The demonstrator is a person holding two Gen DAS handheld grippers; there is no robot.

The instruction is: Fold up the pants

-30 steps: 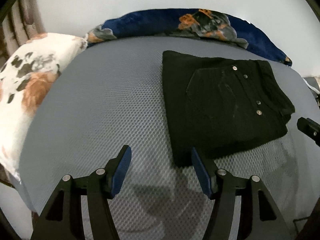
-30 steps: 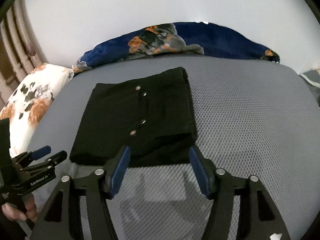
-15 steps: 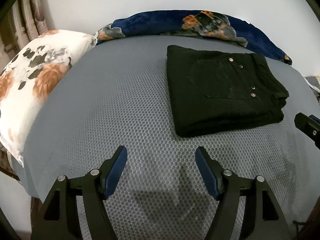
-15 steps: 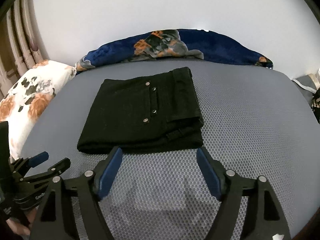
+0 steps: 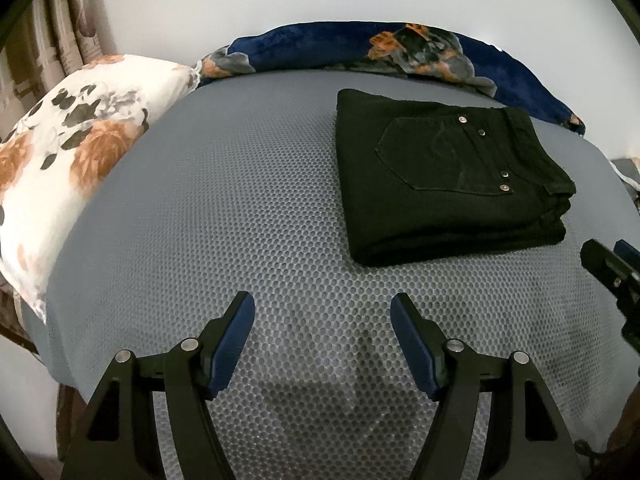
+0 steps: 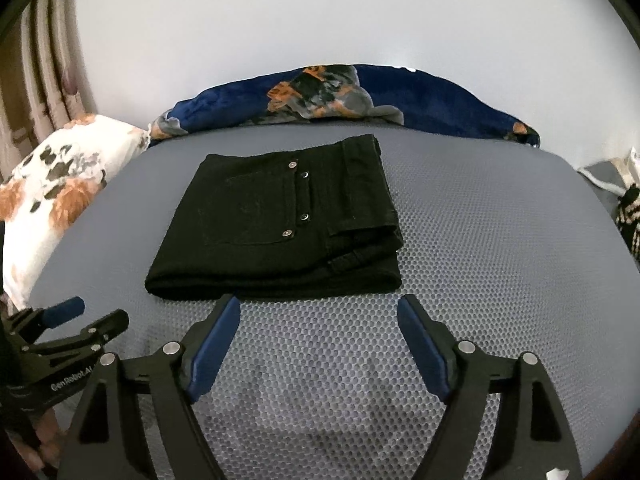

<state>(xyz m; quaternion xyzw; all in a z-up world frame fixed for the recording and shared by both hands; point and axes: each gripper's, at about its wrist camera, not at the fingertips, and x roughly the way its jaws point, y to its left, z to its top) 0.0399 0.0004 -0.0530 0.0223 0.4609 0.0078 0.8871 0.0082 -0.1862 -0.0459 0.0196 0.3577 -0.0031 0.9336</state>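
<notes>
Black pants [image 5: 444, 184] [image 6: 280, 228] lie folded into a compact rectangle on the grey mesh mattress [image 5: 224, 216], back pocket and rivets facing up. My left gripper [image 5: 322, 312] hovers open over bare mattress, below and left of the pants, with nothing between its blue pads. My right gripper [image 6: 318, 314] sits just in front of the pants' near edge; its jaws are opening and hold nothing. Each gripper shows at the edge of the other's view: the right gripper [image 5: 612, 264] and the left gripper [image 6: 76, 322].
A white floral pillow [image 5: 68, 160] lies at the mattress's left side. A navy floral blanket [image 5: 392, 52] is bunched along the far edge against the white wall. Curtains [image 6: 36, 80] hang at the left. A striped item [image 6: 628, 216] sits off the right edge.
Both grippers have drawn back from the pants' near edge, and the pants now lie farther from the fingers. The right gripper's jaws have widened.
</notes>
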